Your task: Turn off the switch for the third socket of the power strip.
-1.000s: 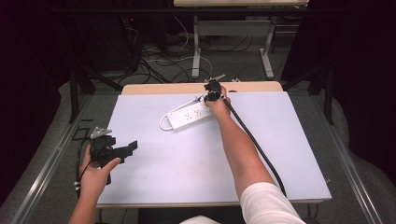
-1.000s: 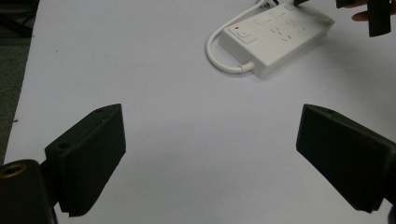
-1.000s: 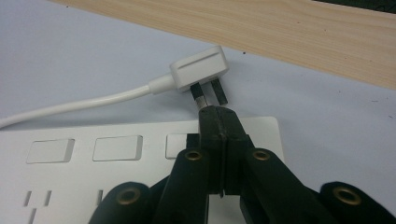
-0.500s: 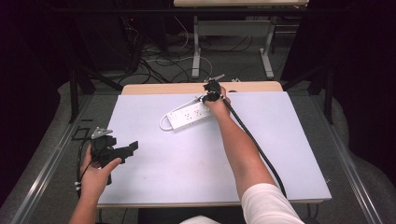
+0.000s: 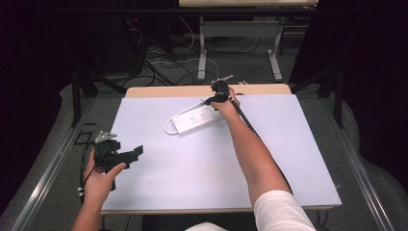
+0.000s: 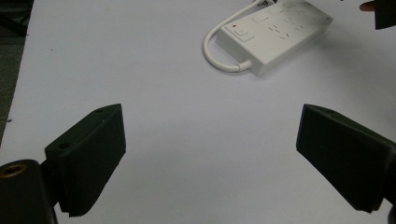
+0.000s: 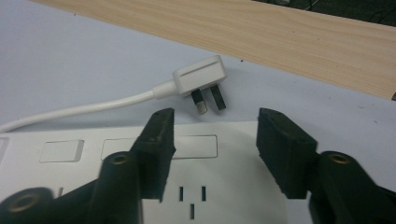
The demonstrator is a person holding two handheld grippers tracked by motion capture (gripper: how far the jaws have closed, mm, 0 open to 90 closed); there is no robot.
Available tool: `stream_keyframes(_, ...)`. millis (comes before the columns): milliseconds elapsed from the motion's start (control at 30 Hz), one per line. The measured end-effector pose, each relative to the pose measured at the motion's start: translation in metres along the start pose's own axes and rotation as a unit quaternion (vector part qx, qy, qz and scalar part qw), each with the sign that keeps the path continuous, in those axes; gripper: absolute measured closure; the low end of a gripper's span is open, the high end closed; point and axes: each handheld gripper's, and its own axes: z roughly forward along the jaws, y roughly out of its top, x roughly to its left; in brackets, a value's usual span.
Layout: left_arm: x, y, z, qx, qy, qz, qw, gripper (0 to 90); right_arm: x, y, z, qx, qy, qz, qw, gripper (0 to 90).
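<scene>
At the near left edge of the table (image 5: 192,187), your left hand (image 5: 98,180) holds the left gripper (image 5: 130,155) just above the pale sheet, its jaws spread wide with nothing between them. In the left gripper view the two black pads stand far apart over bare surface, and the power strip (image 6: 273,37) lies ahead and to the right, its short white cord (image 6: 217,51) looping back from the switch end. Farther out, your right arm (image 5: 252,154) reaches across the middle of the table to the strip's far end, where your right hand (image 5: 226,108) brings the right gripper (image 5: 217,94) down over it. In the right gripper view its jaws are parted, poised above the white top of the strip near one socket (image 7: 191,198), pinching nothing. Just beyond the pads, the plug (image 7: 201,79) lies on its side on the sheet, pins pointing towards the strip, its cord trailing off left. Behind it runs the bare wooden strip of the tabletop's far edge (image 7: 261,32). Beyond the table, cables (image 5: 163,62) sprawl across the floor.
</scene>
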Motion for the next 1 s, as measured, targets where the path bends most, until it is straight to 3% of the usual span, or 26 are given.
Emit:
stream_keyframes(133,0.0,0.001,0.0,0.0,-0.001,0.002,1.0,8.3,-0.001,0.0,-0.004,0.015,-0.003,0.004,0.9999,40.2)
stream_keyframes(267,-0.001,0.001,0.0,-0.003,-0.002,0.001,1.0,8.3,0.003,-0.001,-0.008,0.018,-0.005,-0.011,0.9998,33.9)
stream_keyframes(333,-0.001,0.001,0.0,-0.001,-0.003,0.002,1.0,8.3,0.006,0.0,-0.012,0.011,0.006,-0.012,0.9999,32.4)
stream_keyframes(467,-0.001,-0.001,0.001,0.005,-0.002,0.001,1.0,8.3,0.012,0.0,-0.016,0.002,0.011,-0.006,0.9999,20.9)
stream_keyframes(500,-0.002,-0.002,0.001,0.004,-0.001,0.001,1.0,8.4,0.013,0.0,-0.017,0.007,0.002,-0.014,0.9999,17.7)
stream_keyframes(600,-0.002,-0.001,0.001,0.003,-0.001,0.003,1.0,8.4,0.015,0.0,-0.02,0.014,0.003,-0.013,0.9998,14.9)
stream_keyframes(667,-0.003,0.0,0.002,0.002,-0.002,0.002,1.0,8.4,0.016,0.0,-0.022,0.014,0.001,-0.024,0.9996,11.7)
stream_keyframes(767,-0.003,-0.001,0.002,0.003,-0.002,0.002,1.0,8.4,0.017,0.0,-0.025,0.019,0.0,-0.04,0.999,0.0)
stream_keyframes(800,-0.003,-0.001,0.001,0.004,-0.002,0.004,1.0,8.4,0.017,0.0,-0.027,0.02,0.007,-0.039,0.999,0.0)
stream_keyframes(900,-0.003,-0.001,0.002,0.003,-0.003,0.005,1.0,8.4,0.019,0.0,-0.031,0.022,0.001,-0.034,0.9992,0.0)
stream_keyframes(1000,-0.003,-0.001,0.002,0.002,-0.003,0.004,1.0,8.4,0.019,-0.001,-0.037,0.027,-0.004,-0.043,0.9987,0.0)
